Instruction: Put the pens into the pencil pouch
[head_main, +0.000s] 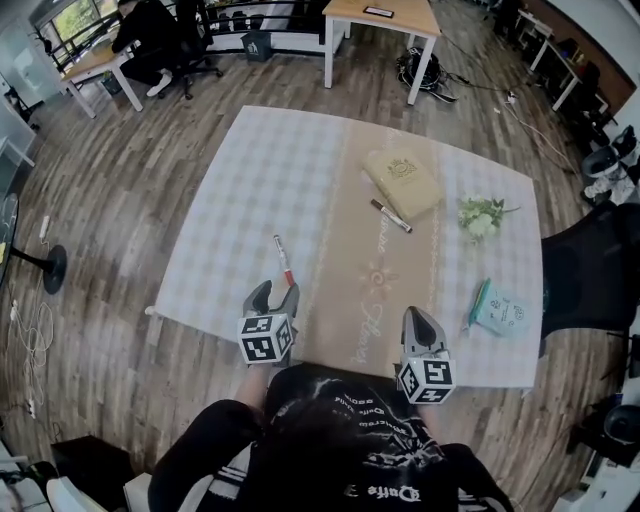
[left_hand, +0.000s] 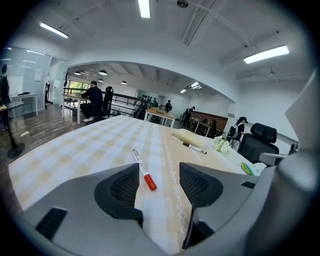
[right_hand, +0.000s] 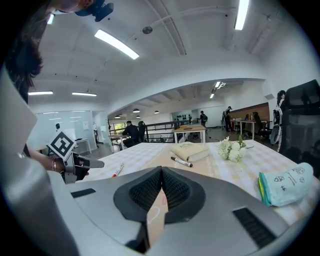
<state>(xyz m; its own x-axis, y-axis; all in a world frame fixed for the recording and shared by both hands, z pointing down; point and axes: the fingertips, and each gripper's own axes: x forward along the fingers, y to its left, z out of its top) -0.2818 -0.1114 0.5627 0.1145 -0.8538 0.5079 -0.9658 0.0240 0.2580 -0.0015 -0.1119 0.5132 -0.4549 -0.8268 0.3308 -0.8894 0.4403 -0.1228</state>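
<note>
Left gripper view | L tongs (left_hand: 159, 175) wide, red-cap pen (left_hand: 142, 169) end betw. them | R tongs (right_hand: 161, 175) closed, empty

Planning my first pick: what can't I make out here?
Pencil pouch: open or zipped, too small in every view.
Green stick: pen or not, too small in head view, a sliver beside teal packet in right gripper view.
Red-capped pen: label print blurred in left gripper view.

So the left gripper (left_hand: 159, 175) has its jaws wide apart, nothing pinched. A pen (left_hand: 142, 167) (red cap toward the camera) lies on the table (left_hand: 75, 150), cap end showing in the gap. Further back is the pouch (left_hand: 189, 136), a black pen (left_hand: 194, 148) just beside it, flowers (left_hand: 221, 145) nearby.
</note>
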